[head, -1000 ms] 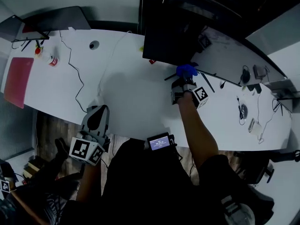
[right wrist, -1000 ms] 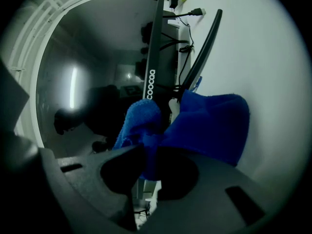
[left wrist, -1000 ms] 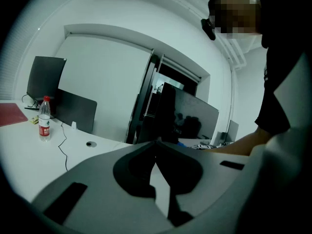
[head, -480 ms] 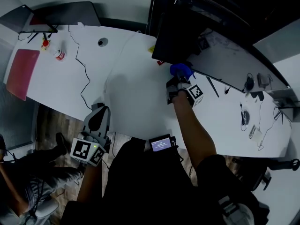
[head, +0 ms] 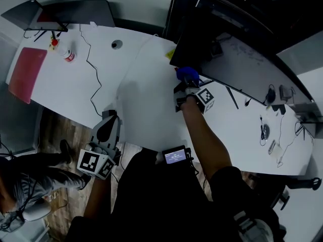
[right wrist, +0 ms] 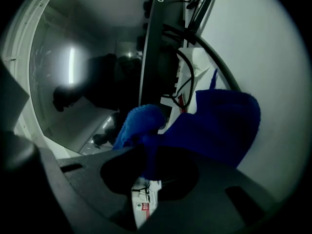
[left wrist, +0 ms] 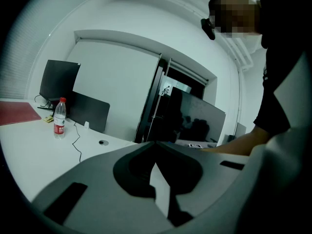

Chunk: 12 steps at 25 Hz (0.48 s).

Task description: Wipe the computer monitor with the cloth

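Note:
The dark monitor [head: 202, 37] stands at the back of the white desk [head: 146, 110]. My right gripper [head: 185, 87] is shut on a blue cloth [head: 187, 74], which presses on the screen's lower edge near its left corner. In the right gripper view the cloth [right wrist: 214, 126] bunches out past the jaws, next to the monitor's bezel [right wrist: 151, 43] and its cables. My left gripper [head: 103, 127] hangs off the desk's near edge, shut and holding nothing. From there the monitor [left wrist: 195, 118] shows far off.
A water bottle [head: 68, 56] and a red mat [head: 26, 73] lie at the desk's far left, with a thin cable [head: 96, 87] trailing across. Small devices and cords [head: 265, 127] sit at the right. A seated person [head: 25, 185] is at bottom left.
My right gripper has slid the cloth leftward along the monitor's lower edge toward its left corner. The left gripper has stayed where it was.

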{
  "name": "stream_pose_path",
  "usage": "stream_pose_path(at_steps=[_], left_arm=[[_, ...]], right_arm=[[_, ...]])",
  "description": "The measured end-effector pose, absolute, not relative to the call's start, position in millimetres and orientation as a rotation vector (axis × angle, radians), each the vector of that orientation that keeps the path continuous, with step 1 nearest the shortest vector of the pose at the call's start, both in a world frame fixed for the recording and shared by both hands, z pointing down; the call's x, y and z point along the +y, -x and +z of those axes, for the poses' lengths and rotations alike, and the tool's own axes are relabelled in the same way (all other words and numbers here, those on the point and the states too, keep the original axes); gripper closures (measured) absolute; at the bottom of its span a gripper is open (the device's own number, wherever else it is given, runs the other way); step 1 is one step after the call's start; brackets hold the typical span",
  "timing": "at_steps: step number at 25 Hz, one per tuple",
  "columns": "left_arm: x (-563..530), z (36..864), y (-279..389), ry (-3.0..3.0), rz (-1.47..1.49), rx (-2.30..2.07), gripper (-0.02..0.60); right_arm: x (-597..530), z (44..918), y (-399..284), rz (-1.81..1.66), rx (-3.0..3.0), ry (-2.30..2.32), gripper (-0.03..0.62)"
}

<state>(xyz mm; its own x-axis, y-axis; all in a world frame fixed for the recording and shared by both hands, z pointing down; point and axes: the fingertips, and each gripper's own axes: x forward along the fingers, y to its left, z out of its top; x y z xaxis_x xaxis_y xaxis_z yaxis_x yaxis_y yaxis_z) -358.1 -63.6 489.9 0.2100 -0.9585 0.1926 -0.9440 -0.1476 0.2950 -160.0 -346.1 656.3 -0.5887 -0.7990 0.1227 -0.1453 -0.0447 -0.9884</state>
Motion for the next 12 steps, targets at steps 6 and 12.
stream_pose_path(at_steps=[6,12], left_arm=[[-61.3,491.4,362.9,-2.121,-0.074,-1.791,0.588],[-62.7,492.4,366.5,-2.115,-0.092,-1.799,0.588]], right_arm=[[-345.4,655.6,188.4,-1.713,1.754,0.972,0.526],[-345.4,657.5,207.4,-1.733,1.795,0.960,0.526]])
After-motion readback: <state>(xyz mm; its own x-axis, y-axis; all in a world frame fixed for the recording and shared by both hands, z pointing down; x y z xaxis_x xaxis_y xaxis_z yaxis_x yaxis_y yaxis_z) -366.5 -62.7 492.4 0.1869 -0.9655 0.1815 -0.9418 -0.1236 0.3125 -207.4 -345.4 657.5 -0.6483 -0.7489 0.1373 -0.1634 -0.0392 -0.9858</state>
